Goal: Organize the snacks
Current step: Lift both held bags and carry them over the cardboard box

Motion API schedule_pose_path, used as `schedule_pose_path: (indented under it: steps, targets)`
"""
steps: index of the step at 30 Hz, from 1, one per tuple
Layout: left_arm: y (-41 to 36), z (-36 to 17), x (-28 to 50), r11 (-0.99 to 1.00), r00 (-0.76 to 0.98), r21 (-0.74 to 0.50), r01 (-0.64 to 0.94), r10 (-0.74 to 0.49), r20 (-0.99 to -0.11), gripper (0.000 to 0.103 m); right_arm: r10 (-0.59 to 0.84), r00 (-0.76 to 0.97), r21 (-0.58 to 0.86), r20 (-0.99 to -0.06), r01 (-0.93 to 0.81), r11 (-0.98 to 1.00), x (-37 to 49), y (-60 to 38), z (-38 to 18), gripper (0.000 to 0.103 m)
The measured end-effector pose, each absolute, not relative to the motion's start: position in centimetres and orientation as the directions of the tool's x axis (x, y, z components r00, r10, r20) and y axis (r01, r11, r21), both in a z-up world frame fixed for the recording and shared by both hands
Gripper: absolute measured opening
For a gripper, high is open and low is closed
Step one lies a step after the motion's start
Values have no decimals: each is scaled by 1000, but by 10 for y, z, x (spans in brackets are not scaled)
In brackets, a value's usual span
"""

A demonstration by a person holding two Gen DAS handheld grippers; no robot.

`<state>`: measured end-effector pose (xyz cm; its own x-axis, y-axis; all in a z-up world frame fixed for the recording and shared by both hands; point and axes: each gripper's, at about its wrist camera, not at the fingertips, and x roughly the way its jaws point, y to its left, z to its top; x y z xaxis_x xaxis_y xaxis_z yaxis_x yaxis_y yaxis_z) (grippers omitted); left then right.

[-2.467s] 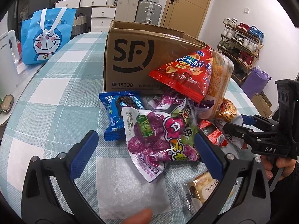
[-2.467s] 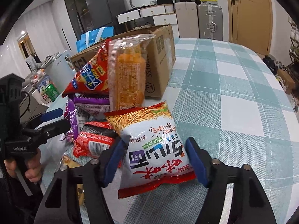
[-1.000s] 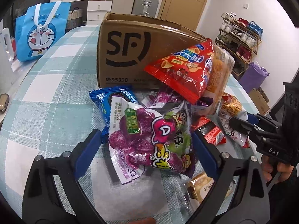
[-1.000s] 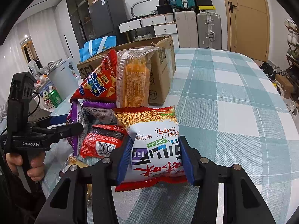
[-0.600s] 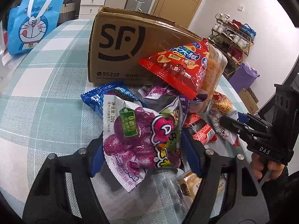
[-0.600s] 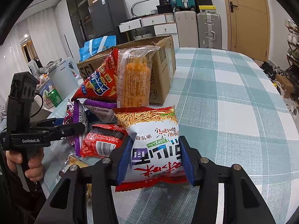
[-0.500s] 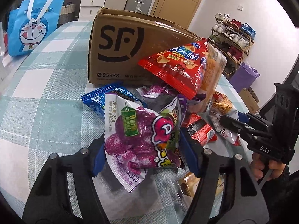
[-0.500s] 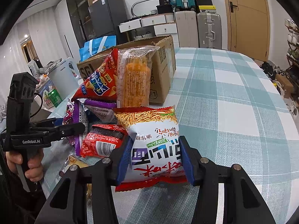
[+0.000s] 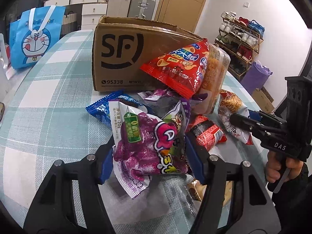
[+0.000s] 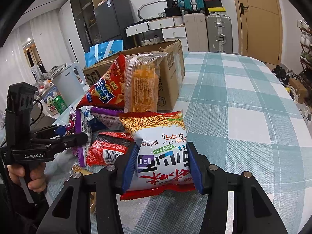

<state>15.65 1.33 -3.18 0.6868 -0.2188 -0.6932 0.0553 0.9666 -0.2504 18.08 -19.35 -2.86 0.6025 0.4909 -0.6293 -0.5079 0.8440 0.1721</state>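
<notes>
Snacks lie heaped on the bench at the cardboard box's 6 o'clock; the left hand-held gripper clamps the purple candy bag, the right hand-held gripper the noodle packet.

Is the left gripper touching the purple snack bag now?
Touching. In the left wrist view, the left gripper has both blue pads pressed against the sides of the purple snack bag, which bulges between them.

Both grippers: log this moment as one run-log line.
left gripper: shut on purple grape-candy bag | right gripper: shut on white noodle-snack bag | brown cardboard box: open, behind pile
</notes>
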Motion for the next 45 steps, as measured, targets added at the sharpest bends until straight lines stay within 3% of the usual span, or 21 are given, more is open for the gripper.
schedule_pose_path:
  steps: [12,28,45]
  targets:
    - [17,-20,129,969,713,-234,84,-222,-665,52,499,603,182,-622,-509,842,180,-196,-27,51]
    - [23,4,97,971,780,-225,74,-198,-594,51,519,613,187,-596,-523,832,172,-196,-22,51]
    - [37,54,101,971,831,-237,31,-157,-533,51,568,678,178,-466,-557,811,155,-188,28,51]
